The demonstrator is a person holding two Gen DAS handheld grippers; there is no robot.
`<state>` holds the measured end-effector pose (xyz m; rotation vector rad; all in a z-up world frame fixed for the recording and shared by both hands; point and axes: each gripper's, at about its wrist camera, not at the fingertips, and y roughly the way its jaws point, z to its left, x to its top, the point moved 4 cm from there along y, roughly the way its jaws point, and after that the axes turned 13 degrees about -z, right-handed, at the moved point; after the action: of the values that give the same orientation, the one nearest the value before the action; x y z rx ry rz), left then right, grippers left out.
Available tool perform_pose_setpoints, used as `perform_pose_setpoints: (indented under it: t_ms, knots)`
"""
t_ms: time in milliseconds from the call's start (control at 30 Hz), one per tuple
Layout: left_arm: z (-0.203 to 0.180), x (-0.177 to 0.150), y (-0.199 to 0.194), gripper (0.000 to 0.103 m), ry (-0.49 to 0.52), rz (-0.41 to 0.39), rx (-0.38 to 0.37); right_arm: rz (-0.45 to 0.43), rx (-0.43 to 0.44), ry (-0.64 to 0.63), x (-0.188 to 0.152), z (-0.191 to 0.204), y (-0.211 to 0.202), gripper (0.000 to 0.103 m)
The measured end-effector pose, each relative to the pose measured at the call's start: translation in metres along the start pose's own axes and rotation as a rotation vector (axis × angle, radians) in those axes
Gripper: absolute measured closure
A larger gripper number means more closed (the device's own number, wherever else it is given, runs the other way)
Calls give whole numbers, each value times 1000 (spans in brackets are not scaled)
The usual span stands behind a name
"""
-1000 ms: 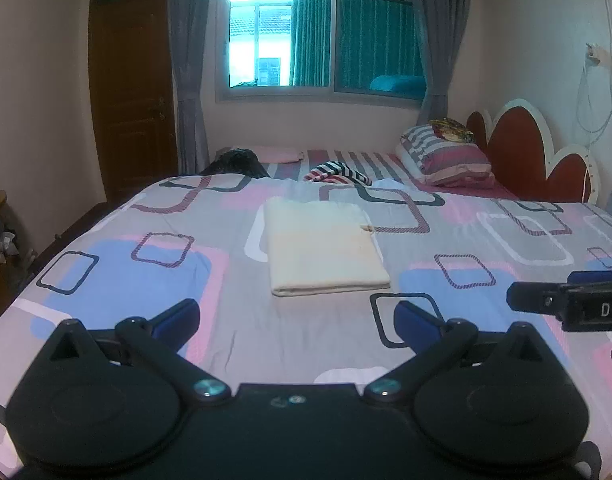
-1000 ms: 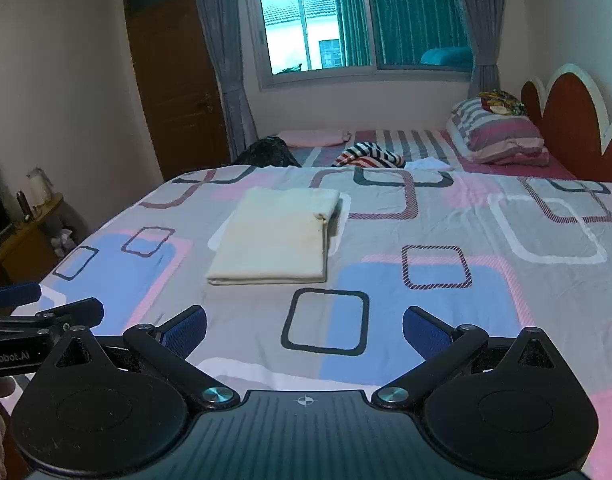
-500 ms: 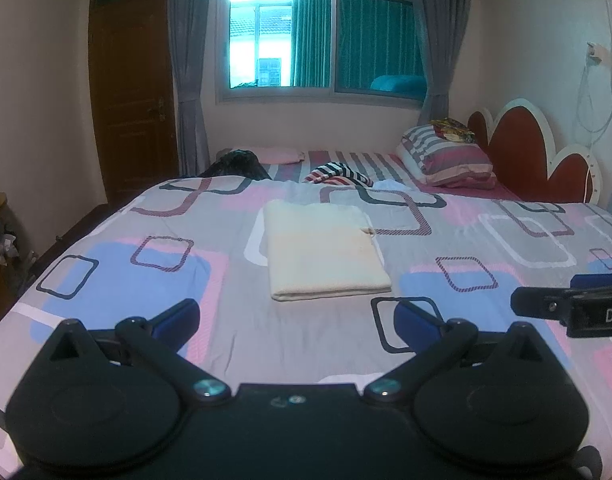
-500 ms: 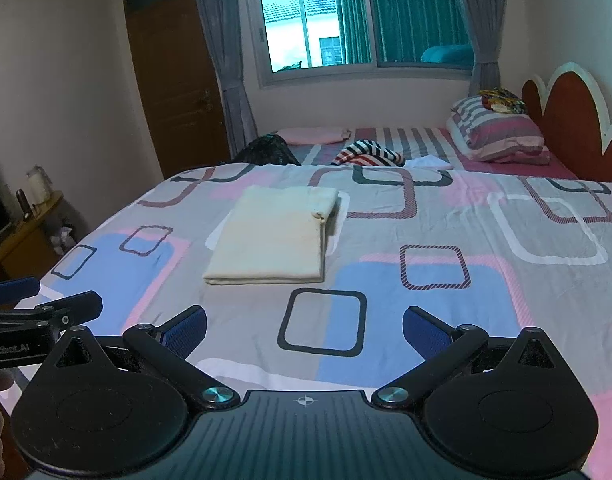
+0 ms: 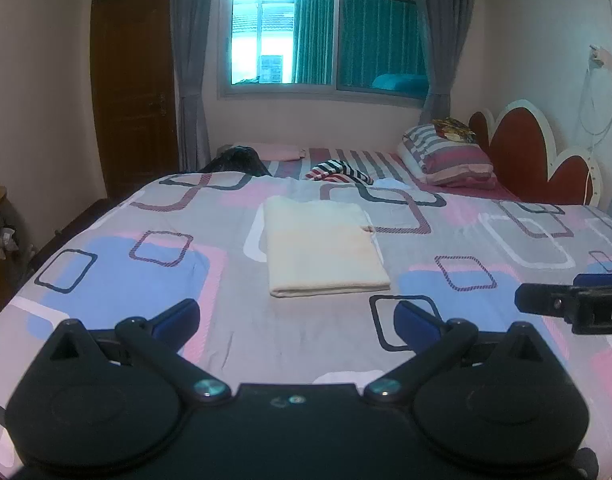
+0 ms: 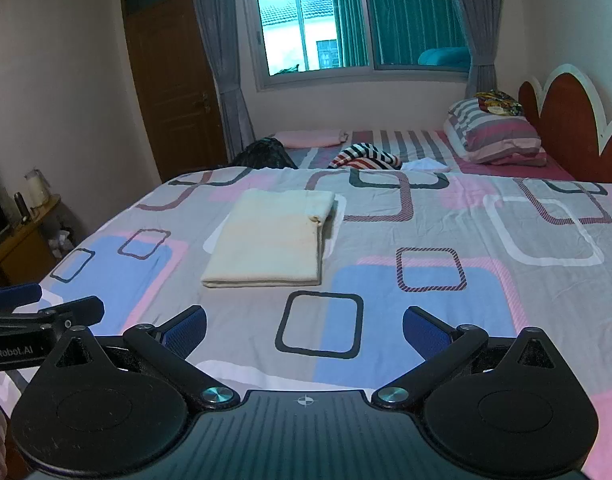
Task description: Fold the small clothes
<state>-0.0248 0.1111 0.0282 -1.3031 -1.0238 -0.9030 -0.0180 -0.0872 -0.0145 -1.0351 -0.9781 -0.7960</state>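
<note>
Both tongs, left [image 5: 295, 314] and right [image 6: 303, 322], hover wide open and empty; folded cream garment [image 5: 322, 250] lies ahead on the bed [image 5: 145, 272], seemingly finished.

My left gripper [image 5: 297, 316] fills the bottom of its frame with a flat black body. It has two big round black discs, one at each side, and two black arms with shiny silver screws. The fingers [image 5: 177, 315] end in dark blue pads.

My right gripper [image 6: 304, 328] looks the same, but its middle plate has thin ridges and a small white cross mark. Its blue pads [image 6: 425, 329] look bumpy.

At the left edge of the right wrist frame, the left gripper's side shows white letters (part of a name).
</note>
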Motion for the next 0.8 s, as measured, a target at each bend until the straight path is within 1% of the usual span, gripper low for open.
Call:
perform_pose_setpoints:
  t_ms: [233,433,800]
  knots:
    - [-1,-2,1,0,-6,8,2,6,4,-9,1,5,1,0]
    - [-4,-3,-1,1,18,2,-1,5,2,-10,2,7,2,0]
    - [-4,-3,-4,1,18,-5,0,2,16,-23,1,10,2,0]
